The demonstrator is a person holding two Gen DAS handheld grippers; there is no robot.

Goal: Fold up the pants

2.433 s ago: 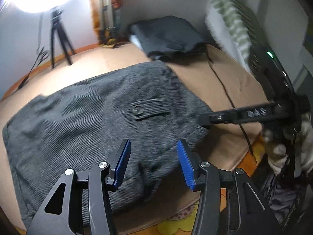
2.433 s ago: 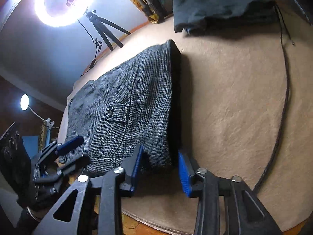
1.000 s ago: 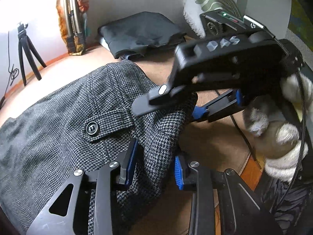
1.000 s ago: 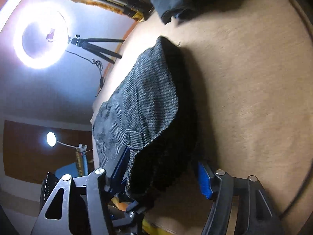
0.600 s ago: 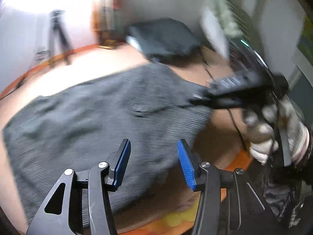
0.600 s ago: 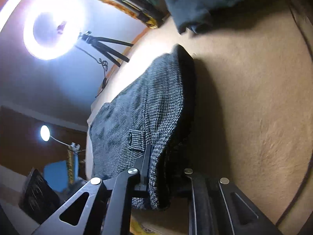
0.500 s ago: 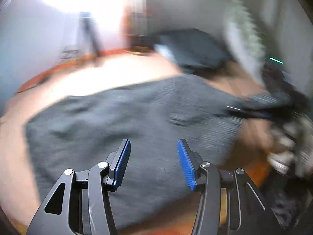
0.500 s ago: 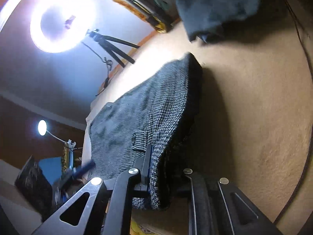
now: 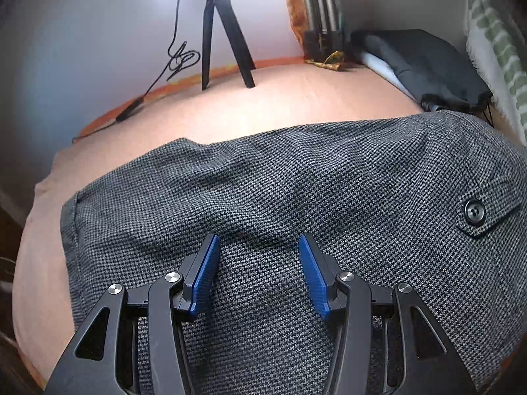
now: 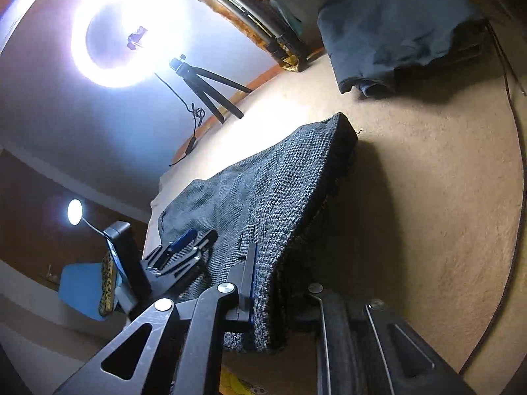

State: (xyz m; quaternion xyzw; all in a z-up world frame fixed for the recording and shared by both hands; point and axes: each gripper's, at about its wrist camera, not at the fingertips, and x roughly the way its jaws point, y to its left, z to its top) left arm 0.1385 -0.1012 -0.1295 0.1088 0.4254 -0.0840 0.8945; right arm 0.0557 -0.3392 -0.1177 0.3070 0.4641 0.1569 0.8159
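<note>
The grey houndstooth pants point(image 9: 296, 204) lie folded on a tan blanket point(image 9: 263, 98), with a buttoned pocket flap point(image 9: 474, 212) at the right. My left gripper point(image 9: 257, 273) is open and empty, low over the middle of the pants; it also shows in the right wrist view point(image 10: 194, 243). My right gripper point(image 10: 276, 283) is shut on the pants' near corner point(image 10: 263, 296) and lifts that edge off the blanket.
A ring light point(image 10: 125, 33) on a black tripod point(image 9: 224, 33) stands at the back. A folded dark garment point(image 9: 425, 62) lies at the back right, a striped pillow point(image 9: 494, 39) beside it. A black cable point(image 10: 517, 164) runs along the blanket's right side.
My left gripper let go of the waist corner and swung left to the middle of the pants. My right gripper closed on the near corner and holds it lifted.
</note>
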